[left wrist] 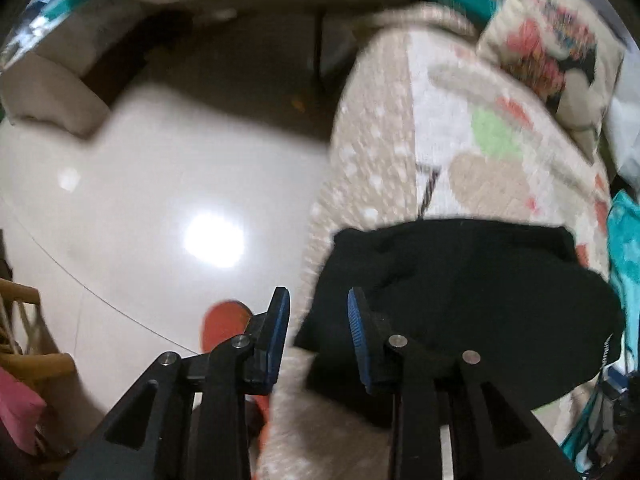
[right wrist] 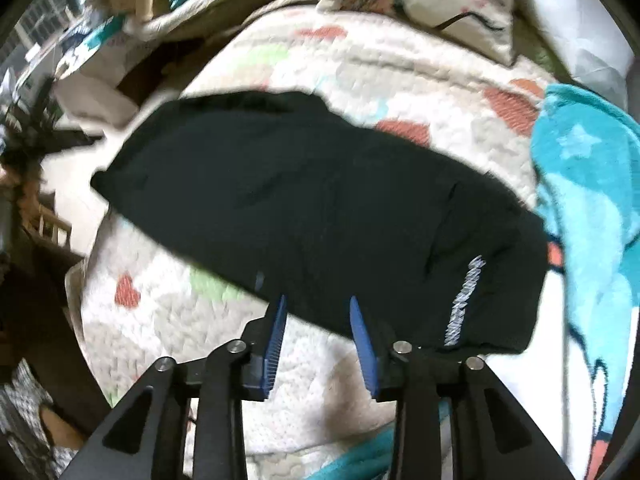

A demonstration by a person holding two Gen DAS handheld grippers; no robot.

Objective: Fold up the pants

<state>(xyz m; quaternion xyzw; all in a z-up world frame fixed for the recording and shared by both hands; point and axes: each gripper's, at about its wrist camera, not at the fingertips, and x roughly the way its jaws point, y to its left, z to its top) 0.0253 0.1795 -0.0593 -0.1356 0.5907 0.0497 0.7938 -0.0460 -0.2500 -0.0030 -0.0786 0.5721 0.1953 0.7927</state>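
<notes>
Pants (right wrist: 312, 208) lie folded on quilt (right wrist: 168, 320), tongs parted above near edge.

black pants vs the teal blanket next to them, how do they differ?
Colour: the black pants are plain dark with one pale printed strip near one end; the teal blanket is bright, with a lighter star.
Pose: the pants lie flat across the middle of the quilt; the blanket lies along its right side.
Position: the pants' edge lies just ahead of the open right gripper; the blanket lies off to its side.
Shared: both are soft fabric lying on the quilt.
</notes>
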